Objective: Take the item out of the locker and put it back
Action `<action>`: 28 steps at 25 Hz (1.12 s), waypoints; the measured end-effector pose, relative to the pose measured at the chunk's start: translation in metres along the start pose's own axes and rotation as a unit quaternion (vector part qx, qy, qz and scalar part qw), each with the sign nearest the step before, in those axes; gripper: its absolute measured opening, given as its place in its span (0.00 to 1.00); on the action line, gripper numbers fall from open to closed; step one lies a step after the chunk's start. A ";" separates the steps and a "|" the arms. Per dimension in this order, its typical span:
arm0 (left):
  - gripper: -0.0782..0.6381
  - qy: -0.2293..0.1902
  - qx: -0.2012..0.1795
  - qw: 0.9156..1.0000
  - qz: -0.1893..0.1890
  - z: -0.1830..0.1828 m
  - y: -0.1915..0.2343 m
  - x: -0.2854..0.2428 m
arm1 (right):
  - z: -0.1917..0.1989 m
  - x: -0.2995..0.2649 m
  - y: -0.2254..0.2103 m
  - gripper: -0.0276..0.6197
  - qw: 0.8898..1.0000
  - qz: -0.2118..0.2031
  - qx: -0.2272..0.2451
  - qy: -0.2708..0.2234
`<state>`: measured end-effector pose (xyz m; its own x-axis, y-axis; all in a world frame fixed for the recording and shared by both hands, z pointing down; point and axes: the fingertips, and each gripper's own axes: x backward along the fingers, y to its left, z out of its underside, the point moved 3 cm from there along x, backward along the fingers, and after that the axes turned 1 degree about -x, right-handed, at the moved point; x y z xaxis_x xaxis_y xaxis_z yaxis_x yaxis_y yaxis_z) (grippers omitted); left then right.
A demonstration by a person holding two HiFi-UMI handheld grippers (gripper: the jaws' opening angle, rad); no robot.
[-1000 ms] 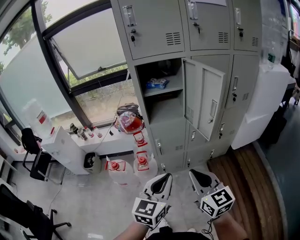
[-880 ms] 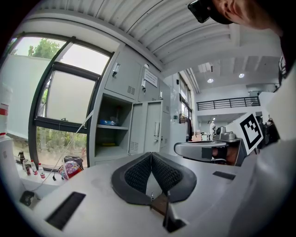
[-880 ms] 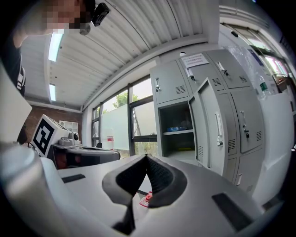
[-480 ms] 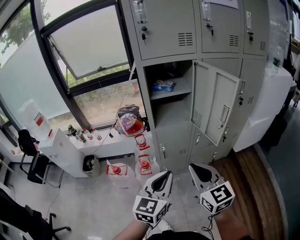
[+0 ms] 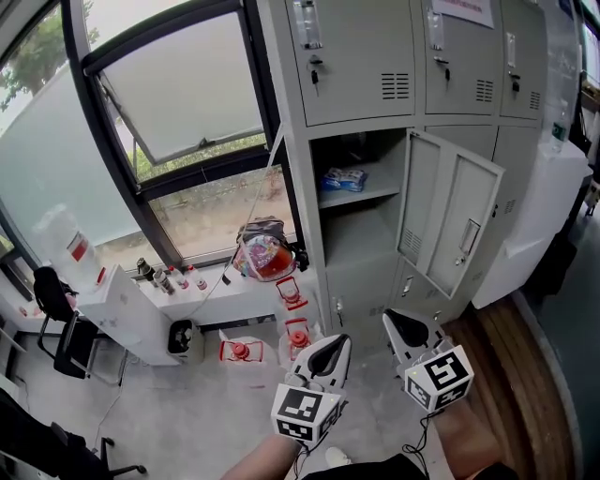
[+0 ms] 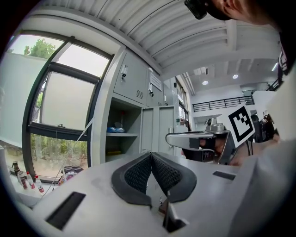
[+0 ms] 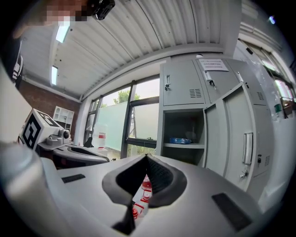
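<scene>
Nothing legible. A paper notice (image 5: 462, 9) on an upper locker door (image 5: 464, 56) carries a reddish heading and lines of print — too small to read — like the red label on the large clear jug (image 5: 66, 246).

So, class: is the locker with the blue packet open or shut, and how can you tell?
Open: its door stands swung out to the right, exposing the shelf where the blue packet lies.

The blue packet (image 5: 344, 179) on the locker shelf (image 5: 380, 193) is too small for its print to be read, a dark shape (image 5: 352, 150) behind it is lost in shadow at the back of the compartment, and the head view's top edge crops the notice (image 5: 462, 9) on an upper door (image 5: 459, 70).
</scene>
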<state>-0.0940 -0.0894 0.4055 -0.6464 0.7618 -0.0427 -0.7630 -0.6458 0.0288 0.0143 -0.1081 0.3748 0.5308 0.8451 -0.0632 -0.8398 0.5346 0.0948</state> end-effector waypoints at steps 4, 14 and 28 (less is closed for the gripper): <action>0.13 -0.006 -0.004 1.000 0.002 -0.006 0.011 -0.001 | -0.010 -0.013 -0.003 0.12 1.000 0.009 0.012 -0.004; 0.13 -0.010 -0.004 1.000 -0.003 -0.012 0.028 -0.014 | -0.028 -0.051 -0.021 0.13 0.999 0.010 0.050 -0.007; 0.13 -0.011 -0.003 1.000 -0.015 -0.024 0.059 -0.075 | -0.049 -0.144 -0.076 0.13 0.991 -0.016 0.133 0.022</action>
<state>-0.0906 -0.1862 0.3866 -0.6232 0.7818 -0.0213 -0.7820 -0.6228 0.0217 -0.0040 -0.2699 0.3279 0.5460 0.8302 -0.1128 -0.7597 0.5474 0.3511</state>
